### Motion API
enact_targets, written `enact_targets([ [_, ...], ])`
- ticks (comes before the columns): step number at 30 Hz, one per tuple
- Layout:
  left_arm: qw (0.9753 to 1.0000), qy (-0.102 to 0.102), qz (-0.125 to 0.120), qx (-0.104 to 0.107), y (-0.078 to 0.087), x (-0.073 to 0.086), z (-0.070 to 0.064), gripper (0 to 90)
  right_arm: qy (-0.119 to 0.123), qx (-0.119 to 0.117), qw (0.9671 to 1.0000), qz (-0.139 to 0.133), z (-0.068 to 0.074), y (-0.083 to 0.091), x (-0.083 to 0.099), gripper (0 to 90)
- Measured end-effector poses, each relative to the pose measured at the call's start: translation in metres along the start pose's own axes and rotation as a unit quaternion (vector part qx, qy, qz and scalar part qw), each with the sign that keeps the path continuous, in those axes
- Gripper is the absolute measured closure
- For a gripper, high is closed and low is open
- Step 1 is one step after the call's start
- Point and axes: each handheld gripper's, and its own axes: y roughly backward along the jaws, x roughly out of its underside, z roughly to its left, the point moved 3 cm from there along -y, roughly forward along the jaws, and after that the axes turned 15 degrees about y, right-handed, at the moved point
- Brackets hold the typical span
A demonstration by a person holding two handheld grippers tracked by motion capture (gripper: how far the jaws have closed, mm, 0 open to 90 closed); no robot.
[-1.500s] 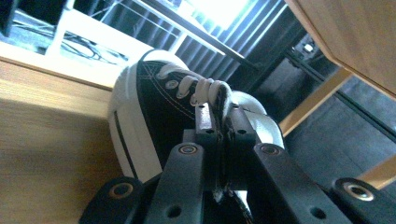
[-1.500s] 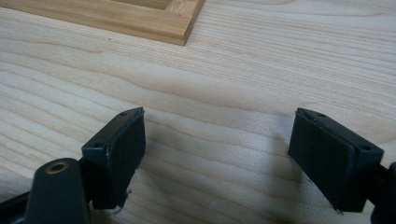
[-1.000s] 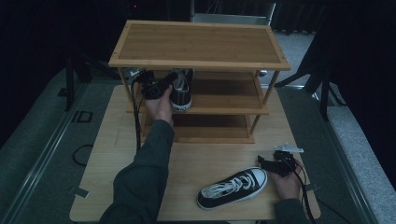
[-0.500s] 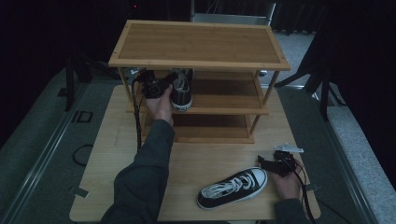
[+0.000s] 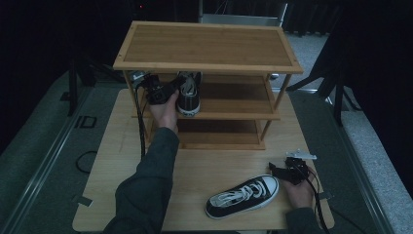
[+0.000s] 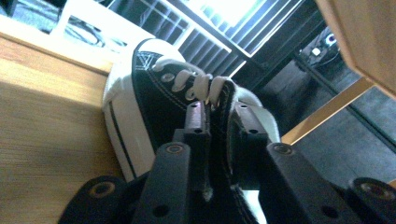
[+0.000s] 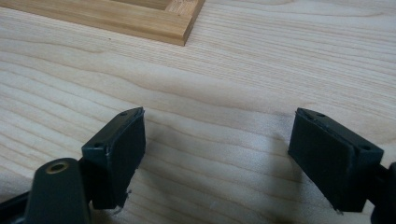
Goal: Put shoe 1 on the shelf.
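Note:
A black canvas sneaker (image 5: 187, 96) with white laces and sole stands on the middle shelf of a wooden shoe rack (image 5: 209, 63), heel toward me. My left gripper (image 5: 163, 91) is shut on this sneaker's (image 6: 154, 102) heel collar, jaws pinching the fabric edge (image 6: 219, 121). A second matching sneaker (image 5: 242, 196) lies on the table near the front right. Just right of its toe, my right gripper (image 5: 281, 170) rests open, its jaws spread wide (image 7: 217, 154) over bare tabletop.
The rack has a top shelf, a middle shelf and a low bottom shelf (image 5: 221, 136). The rack's base corner (image 7: 177, 28) lies ahead of the right gripper. Light wooden table (image 5: 117, 146) with a cable (image 5: 85, 161) at the left; dark surroundings.
The sneaker on the middle shelf has shifted very slightly with the left gripper. The right gripper and the lying sneaker have not moved.

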Motion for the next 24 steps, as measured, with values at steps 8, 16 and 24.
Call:
enact_targets([
  [8,0.9995,-0.03,0.0,0.007,0.016,0.003,-0.008,68.6,0.0,0.0,1.0,0.0,0.0,0.0,0.0,18.5],
  [16,0.9975,-0.067,-0.02,0.005,0.037,0.019,-0.021,63.6,0.0,0.0,1.0,-0.001,0.0,0.0,0.0,18.5],
  [24,0.9944,-0.1,-0.031,0.009,0.063,0.037,-0.03,60.8,0.0,0.0,1.0,-0.001,0.0,0.0,0.0,18.5],
])
